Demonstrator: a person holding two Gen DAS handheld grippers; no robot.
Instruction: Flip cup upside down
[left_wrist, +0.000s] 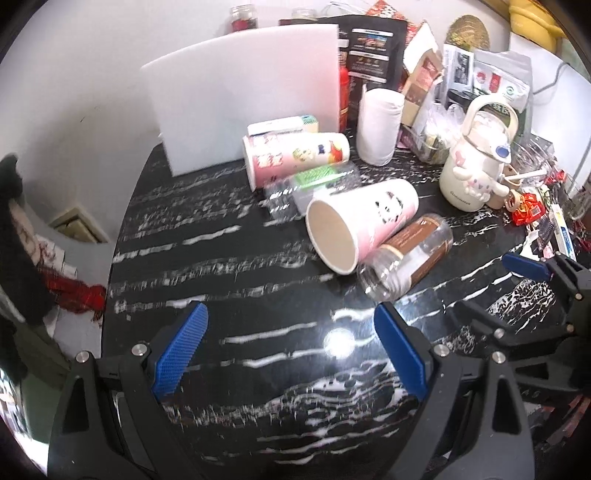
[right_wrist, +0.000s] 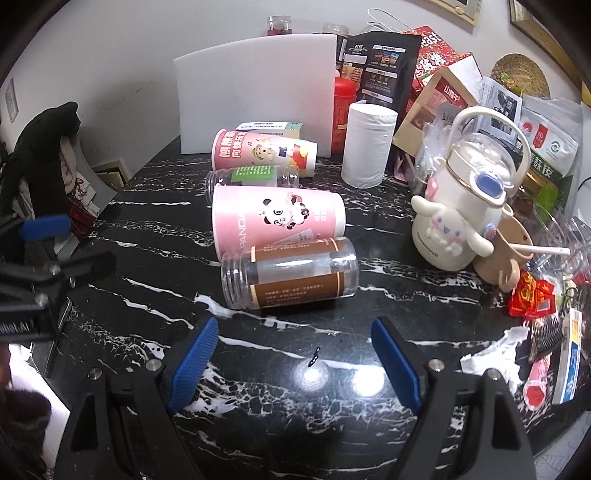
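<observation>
Pink panda paper cup (right_wrist: 277, 218): lying on its side mid-table on the black marble tabletop (right_wrist: 332, 354), touching a brown-labelled clear jar (right_wrist: 290, 273) that likely blocks rolling. Left gripper (left_wrist: 291, 347) and right gripper (right_wrist: 293, 354): fingers spread, empty, short of the cup, apparently approaching.

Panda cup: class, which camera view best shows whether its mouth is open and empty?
The left wrist view. There the panda cup lies on its side with its open mouth turned toward the camera, so the bare inside shows. The right wrist view shows the cup side-on: its panda print is clear, but its mouth is turned away.
</observation>
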